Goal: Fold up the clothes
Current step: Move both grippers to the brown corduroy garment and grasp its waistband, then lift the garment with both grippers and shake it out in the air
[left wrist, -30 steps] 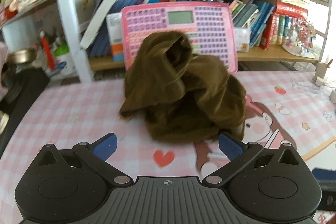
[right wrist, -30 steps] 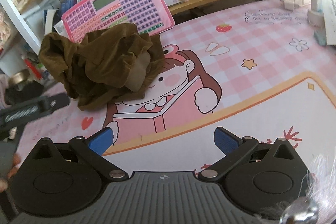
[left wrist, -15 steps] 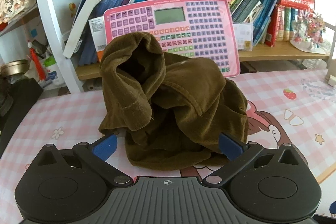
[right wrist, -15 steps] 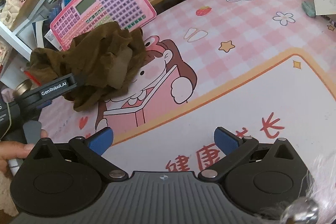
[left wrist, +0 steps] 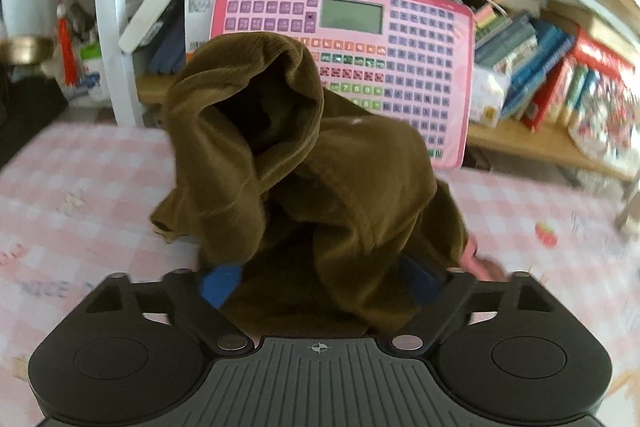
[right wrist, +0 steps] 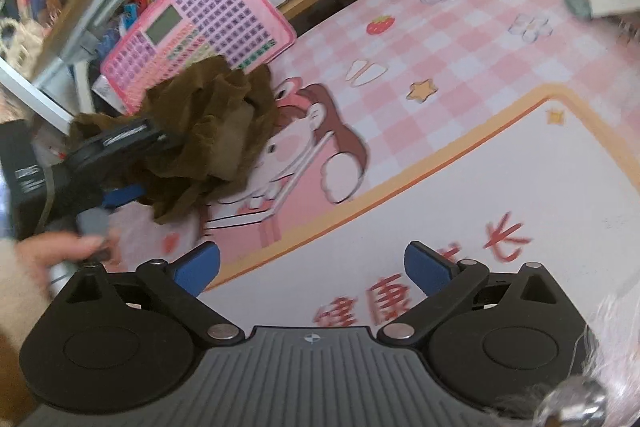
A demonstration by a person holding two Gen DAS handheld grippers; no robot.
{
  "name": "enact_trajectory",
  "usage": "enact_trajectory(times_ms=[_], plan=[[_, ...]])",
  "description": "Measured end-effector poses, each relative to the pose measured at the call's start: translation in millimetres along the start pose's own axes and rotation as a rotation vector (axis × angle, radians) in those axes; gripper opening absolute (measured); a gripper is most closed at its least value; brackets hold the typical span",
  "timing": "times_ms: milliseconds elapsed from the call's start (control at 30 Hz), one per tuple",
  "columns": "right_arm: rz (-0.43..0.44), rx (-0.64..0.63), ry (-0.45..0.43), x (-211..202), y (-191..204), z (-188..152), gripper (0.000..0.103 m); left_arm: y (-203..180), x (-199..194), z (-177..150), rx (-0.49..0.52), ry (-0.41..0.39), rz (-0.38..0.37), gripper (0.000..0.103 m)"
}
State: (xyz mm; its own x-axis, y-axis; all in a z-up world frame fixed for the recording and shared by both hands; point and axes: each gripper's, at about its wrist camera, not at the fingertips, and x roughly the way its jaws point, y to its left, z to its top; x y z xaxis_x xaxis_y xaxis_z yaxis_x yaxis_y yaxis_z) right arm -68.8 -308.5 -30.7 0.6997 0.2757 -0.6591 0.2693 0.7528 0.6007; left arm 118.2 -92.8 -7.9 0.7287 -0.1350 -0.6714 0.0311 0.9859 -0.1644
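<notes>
Here we find the left gripper (left wrist: 320, 283) pushed into the near edge of a crumpled brown garment (left wrist: 320, 179), which sits heaped on the counter (left wrist: 80, 187) with its pink checked mat. Its blue fingers (left wrist: 220, 283) have just been closing, and the cloth lies between them; the picture is blurred and the right finger is half buried in fabric, so we think the pads are only now meeting the cloth and cannot say they pinch it firmly. From the right wrist view the same gripper (right wrist: 132, 167) reaches into the heap from the left, with a person's hand (right wrist: 60, 255) in a pale fuzzy sleeve on its handle.

Behind the garment a pink toy keyboard tablet (left wrist: 400, 67) leans against a bookshelf (left wrist: 520, 139) full of books, its lower left part hidden by the cloth.

Further right, the mat shows a cartoon girl with a book (right wrist: 304, 155), and the garment overlaps her left edge. A strawberry print (right wrist: 380, 25) and a star (right wrist: 422, 90) lie beyond.

The right gripper (right wrist: 312, 267) hangs over the white part of the mat, well apart from the garment, its fingers spread wide with nothing between them.
</notes>
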Motion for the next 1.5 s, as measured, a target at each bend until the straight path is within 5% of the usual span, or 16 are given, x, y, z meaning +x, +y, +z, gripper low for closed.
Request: enact_trajectory(times_ms=[33, 100, 167, 300, 433, 533, 700, 800, 867, 1067, 1267, 1400, 1500], plan=[[0.037, 0.037, 0.013, 0, -2, 1, 0.1, 1, 5, 3, -0.034, 0.02, -0.019, 0.065], [0.101, 0.114, 0.035, 2, -6, 3, 0.099, 6, 15, 6, -0.106, 0.085, -0.088, 0.012], [0.147, 0.188, 0.046, 4, -10, 6, 0.099, 10, 16, 8, -0.154, 0.12, -0.156, 0.004], [0.254, 0.359, 0.045, 10, -17, 13, 0.099, 6, -35, 14, -0.107, 0.054, -0.343, 0.003], [0.497, 0.679, 0.085, 31, -25, 11, 0.099, 2, -83, 16, -0.109, 0.026, -0.466, 0.003], [0.672, 0.92, 0.147, 48, -22, -4, 0.099, -4, -96, 13, -0.136, 0.059, -0.512, 0.003], [0.755, 1.067, 0.074, 42, -23, -15, 0.099, -12, -115, -2, -0.169, 0.103, -0.564, 0.003], [0.735, 1.083, 0.038, 36, -29, -13, 0.087, -10, -121, -10, -0.177, 0.118, -0.576, 0.003], [0.683, 1.083, 0.039, 35, -36, -12, 0.054, -5, -126, -13, -0.196, 0.114, -0.571, 0.003], [0.57, 0.995, -0.102, 10, -44, 6, 0.006, 3, -128, -23, -0.199, 0.138, -0.545, 0.003], [0.66, 0.729, -0.28, -38, -18, 67, 0.005, -6, -135, -21, -0.184, 0.116, -0.664, 0.004], [0.652, 0.605, -0.273, -53, 6, 88, 0.007, 0, -145, -5, -0.202, 0.042, -0.739, 0.004], [0.575, 0.667, -0.217, -49, 1, 76, 0.044, 12, -133, -1, -0.257, 0.06, -0.723, 0.004]])
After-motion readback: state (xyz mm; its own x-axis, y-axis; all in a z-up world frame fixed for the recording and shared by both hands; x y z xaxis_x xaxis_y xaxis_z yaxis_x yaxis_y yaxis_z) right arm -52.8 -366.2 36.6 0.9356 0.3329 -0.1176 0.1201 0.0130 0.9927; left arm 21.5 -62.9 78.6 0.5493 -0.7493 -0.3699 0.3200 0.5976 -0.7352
